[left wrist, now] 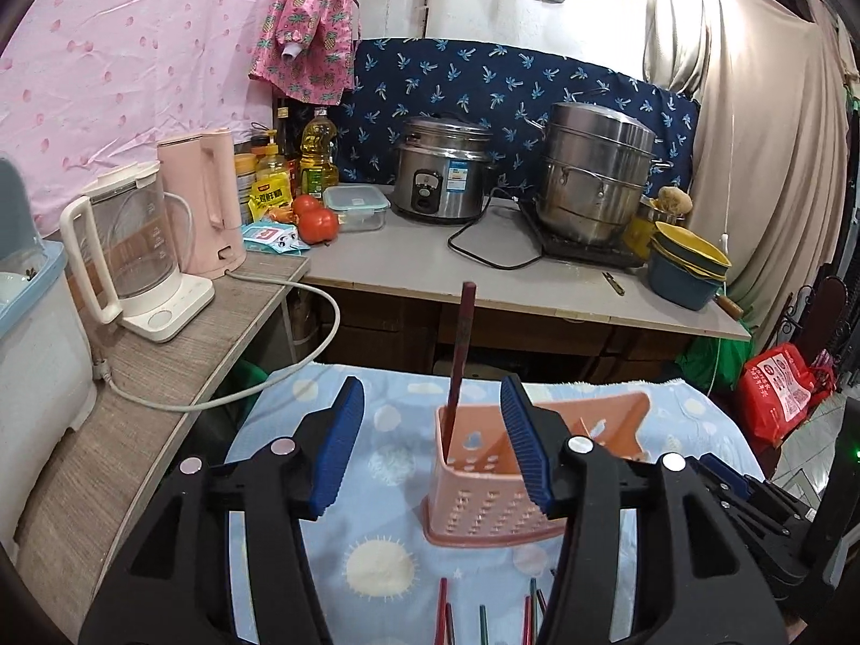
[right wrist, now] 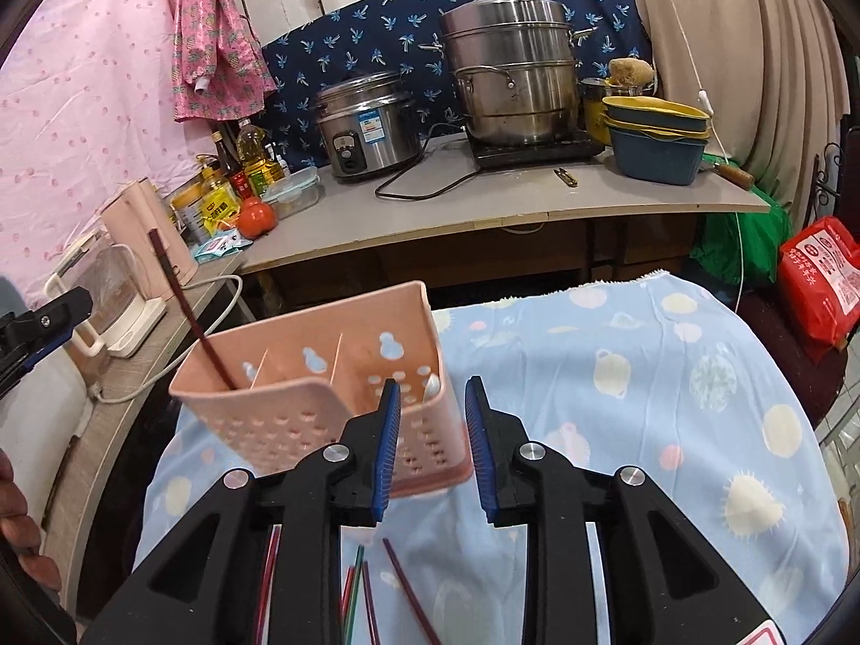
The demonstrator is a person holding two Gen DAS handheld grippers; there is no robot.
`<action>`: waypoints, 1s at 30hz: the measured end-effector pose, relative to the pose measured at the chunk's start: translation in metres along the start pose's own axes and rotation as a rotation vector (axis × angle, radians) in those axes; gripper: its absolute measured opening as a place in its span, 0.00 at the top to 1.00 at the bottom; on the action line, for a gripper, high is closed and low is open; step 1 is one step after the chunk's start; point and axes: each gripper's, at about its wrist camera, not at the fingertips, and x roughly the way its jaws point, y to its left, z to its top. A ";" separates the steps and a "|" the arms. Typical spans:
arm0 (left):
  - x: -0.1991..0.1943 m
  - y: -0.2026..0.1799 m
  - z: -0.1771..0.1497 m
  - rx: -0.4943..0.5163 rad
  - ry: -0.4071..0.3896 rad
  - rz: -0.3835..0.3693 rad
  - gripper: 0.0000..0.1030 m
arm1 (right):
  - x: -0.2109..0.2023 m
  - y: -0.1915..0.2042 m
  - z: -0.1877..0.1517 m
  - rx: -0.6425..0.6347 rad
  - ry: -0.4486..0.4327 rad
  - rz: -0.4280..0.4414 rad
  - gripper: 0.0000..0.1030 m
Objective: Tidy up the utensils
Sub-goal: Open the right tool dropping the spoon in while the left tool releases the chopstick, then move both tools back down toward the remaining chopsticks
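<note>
The pink plastic holder (left wrist: 484, 484) stands upright on a soft light-blue cloth (right wrist: 645, 376) printed with pale suns and round shapes. The holder is a box with thin walls, many small holes in its front wall, bigger cut-out shapes in its back wall, and thin dividers that make three compartments. One dark red chopstick (left wrist: 461, 355), long, thin and straight, stands a little tilted in the end compartment at the left of both views, and its top rises well above the rim. More chopsticks (right wrist: 357, 591), red and green, lie flat on the cloth in front of the holder, close under both grippers. The left gripper (left wrist: 432, 432) has black hard arms and blue ribbed fingers (left wrist: 338, 446); they are spread wide and hold nothing. The standing chopstick and the left part of the holder show in the gap between them, farther away, not touching. The right gripper (right wrist: 432, 443) has its fingers (right wrist: 388, 446) apart only a little, with nothing pinched; the right corner of the holder shows between and behind them. Behind the cloth, a grey tabletop (left wrist: 408, 258) carries a shiny steel rice cooker (left wrist: 441, 172) and a stacked steel steamer pot (left wrist: 596, 177).
</note>
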 end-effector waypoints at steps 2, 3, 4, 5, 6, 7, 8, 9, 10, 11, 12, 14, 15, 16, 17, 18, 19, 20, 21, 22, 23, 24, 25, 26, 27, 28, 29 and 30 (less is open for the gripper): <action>-0.007 -0.001 -0.006 0.007 0.005 0.000 0.51 | -0.010 0.000 -0.007 0.000 0.000 -0.002 0.75; -0.011 -0.002 -0.009 0.011 0.008 -0.002 0.51 | -0.017 -0.001 -0.012 0.003 0.000 -0.002 0.75; -0.015 -0.002 -0.014 0.012 0.012 -0.003 0.51 | -0.022 -0.002 -0.016 0.007 0.003 0.001 0.75; -0.018 -0.002 -0.017 0.011 0.017 -0.005 0.51 | -0.027 -0.003 -0.020 0.009 0.005 0.003 0.75; -0.022 -0.003 -0.022 0.010 0.022 -0.009 0.51 | -0.034 -0.004 -0.025 0.011 0.007 0.002 0.75; -0.026 -0.003 -0.026 0.010 0.027 -0.011 0.51 | -0.039 -0.005 -0.029 0.012 0.007 0.002 0.75; -0.029 -0.004 -0.029 0.010 0.030 -0.012 0.51 | -0.045 -0.005 -0.034 0.013 0.010 0.001 0.75; -0.032 -0.005 -0.033 0.011 0.034 -0.014 0.51 | -0.049 -0.006 -0.038 0.016 0.012 0.001 0.75; -0.036 -0.005 -0.038 0.013 0.040 -0.014 0.51 | -0.055 -0.007 -0.044 0.020 0.016 0.004 0.75; -0.039 -0.006 -0.042 0.015 0.045 -0.015 0.51 | -0.060 -0.007 -0.049 0.023 0.020 0.005 0.75; -0.042 -0.006 -0.046 0.017 0.049 -0.018 0.51 | -0.063 -0.008 -0.053 0.023 0.023 0.004 0.75; -0.049 -0.007 -0.055 0.019 0.057 -0.020 0.51 | -0.071 -0.009 -0.062 0.026 0.029 0.003 0.75; -0.053 -0.008 -0.060 0.021 0.063 -0.022 0.51 | -0.075 -0.010 -0.068 0.029 0.033 0.002 0.75; -0.055 -0.008 -0.064 0.023 0.068 -0.023 0.51 | -0.079 -0.011 -0.073 0.032 0.039 0.003 0.75; -0.058 -0.008 -0.068 0.023 0.073 -0.024 0.51 | -0.082 -0.012 -0.078 0.032 0.044 0.002 0.75; -0.061 -0.008 -0.073 0.024 0.079 -0.026 0.51 | -0.086 -0.013 -0.084 0.030 0.048 -0.001 0.75; -0.063 -0.010 -0.078 0.026 0.085 -0.027 0.51 | -0.088 -0.013 -0.089 0.028 0.053 -0.004 0.75; -0.066 -0.010 -0.083 0.027 0.091 -0.028 0.51 | -0.091 -0.014 -0.095 0.026 0.060 -0.006 0.75; -0.068 -0.011 -0.088 0.027 0.096 -0.029 0.51 | -0.094 -0.014 -0.100 0.025 0.066 -0.008 0.75; -0.070 -0.011 -0.092 0.028 0.101 -0.030 0.51 | -0.096 -0.015 -0.105 0.023 0.072 -0.009 0.75; -0.072 -0.011 -0.096 0.029 0.108 -0.031 0.51 | -0.098 -0.016 -0.110 0.022 0.078 -0.010 0.75; -0.074 -0.011 -0.102 0.030 0.113 -0.032 0.51 | -0.101 -0.017 -0.116 0.021 0.085 -0.013 0.75; -0.076 -0.011 -0.107 0.032 0.121 -0.033 0.51 | -0.102 -0.017 -0.119 0.019 0.091 -0.014 0.75; -0.078 -0.011 -0.113 0.034 0.129 -0.033 0.51 | -0.104 -0.019 -0.125 0.015 0.099 -0.018 0.75; -0.079 -0.010 -0.119 0.034 0.138 -0.033 0.51 | -0.106 -0.019 -0.130 0.013 0.104 -0.021 0.75; -0.080 -0.009 -0.126 0.032 0.151 -0.035 0.51 | -0.107 -0.021 -0.137 0.012 0.112 -0.024 0.75; -0.080 -0.008 -0.134 0.029 0.165 -0.036 0.51 | -0.107 -0.022 -0.140 0.012 0.120 -0.026 0.75; -0.080 -0.007 -0.140 0.029 0.178 -0.035 0.51 | -0.108 -0.024 -0.147 0.012 0.131 -0.028 0.75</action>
